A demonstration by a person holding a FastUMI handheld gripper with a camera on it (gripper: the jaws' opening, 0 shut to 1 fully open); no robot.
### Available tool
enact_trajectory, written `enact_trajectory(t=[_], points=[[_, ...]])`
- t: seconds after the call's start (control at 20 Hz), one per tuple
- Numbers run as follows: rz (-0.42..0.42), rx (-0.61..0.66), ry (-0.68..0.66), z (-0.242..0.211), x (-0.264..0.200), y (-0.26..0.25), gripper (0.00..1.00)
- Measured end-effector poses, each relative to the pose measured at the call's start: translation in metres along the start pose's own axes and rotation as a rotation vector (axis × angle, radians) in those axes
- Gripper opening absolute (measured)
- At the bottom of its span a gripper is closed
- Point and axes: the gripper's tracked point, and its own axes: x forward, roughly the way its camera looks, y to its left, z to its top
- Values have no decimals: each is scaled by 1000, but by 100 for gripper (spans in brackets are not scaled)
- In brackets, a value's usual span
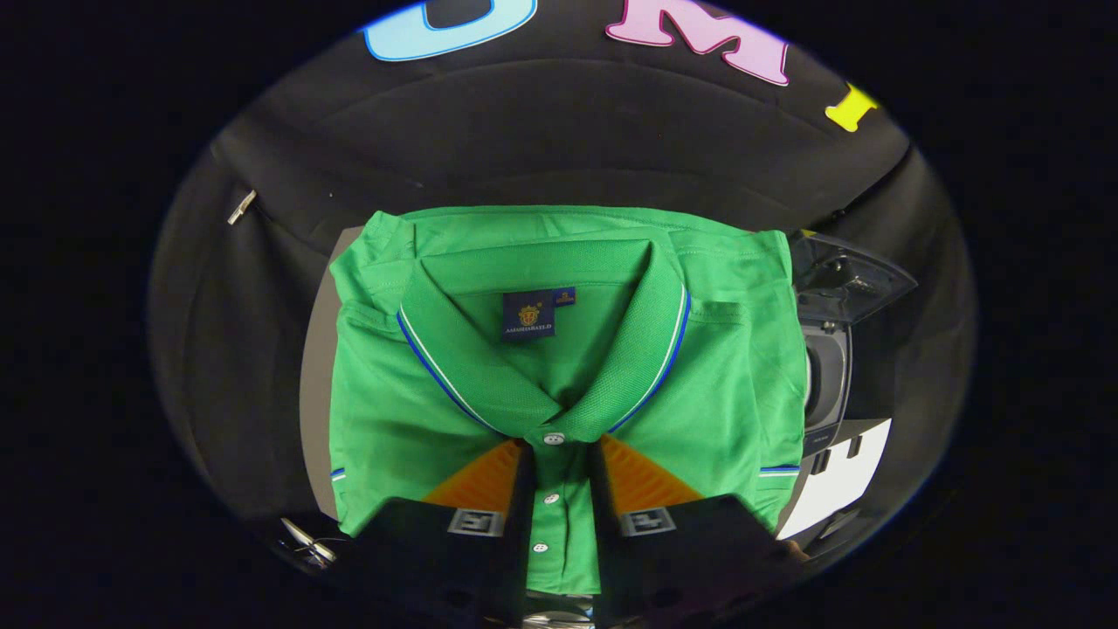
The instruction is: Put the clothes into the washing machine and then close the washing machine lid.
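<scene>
A folded green polo shirt [559, 349] with a blue-and-white trimmed collar lies flat on a grey surface [316, 384], collar away from me. My gripper [561, 454] is down on the shirt's front. Its two fingers stand close together on either side of the button placket, just below the collar's point, pinching the strip of fabric between them. To the right of the shirt stands the washing machine [828, 384] with its dark lid [845, 273] raised; the shirt hides part of its opening.
A white panel [838, 485] shows below the washing machine at the right. A small metal object [307, 540] lies by the shirt's near left corner. Black cloth walls close in behind and on the left, with a zipper pull [241, 208].
</scene>
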Motion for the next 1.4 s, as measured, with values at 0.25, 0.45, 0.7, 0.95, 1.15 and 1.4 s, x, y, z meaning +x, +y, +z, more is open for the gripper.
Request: enact_trajectory(t=[0.25, 0.45, 0.7, 0.95, 1.15, 1.4], points=[[-12, 23, -53, -2, 0, -3, 13], [-36, 2, -202, 6, 0, -2, 6], [-6, -26, -466, 8, -9, 0, 5], [-29, -61, -645, 7, -30, -5, 5], [-104, -119, -779, 6, -67, -7, 5], [-170, -149, -914, -5, -116, -8, 5]])
